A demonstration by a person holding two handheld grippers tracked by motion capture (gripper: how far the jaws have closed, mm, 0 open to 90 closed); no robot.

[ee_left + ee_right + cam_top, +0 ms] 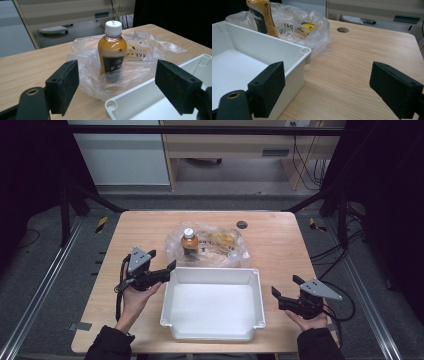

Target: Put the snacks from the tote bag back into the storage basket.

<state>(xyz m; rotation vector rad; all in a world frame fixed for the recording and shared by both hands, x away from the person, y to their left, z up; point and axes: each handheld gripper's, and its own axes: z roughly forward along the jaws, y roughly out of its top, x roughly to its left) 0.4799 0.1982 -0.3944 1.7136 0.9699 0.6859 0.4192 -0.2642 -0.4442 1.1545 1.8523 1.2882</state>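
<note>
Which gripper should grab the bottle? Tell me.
Left. The left gripper is open, close to the bottle in the plastic bag and faces it. The right gripper sits beyond the white tray.

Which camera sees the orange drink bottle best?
The left gripper view: the bottle stands whole and close, white cap and label clear, inside the clear bag. The high view shows it small from above; the right gripper view cuts off its top.

Grey floor (45, 250), light-wood cabinet (235, 140) beyond, black frame bars (200, 130).
</note>
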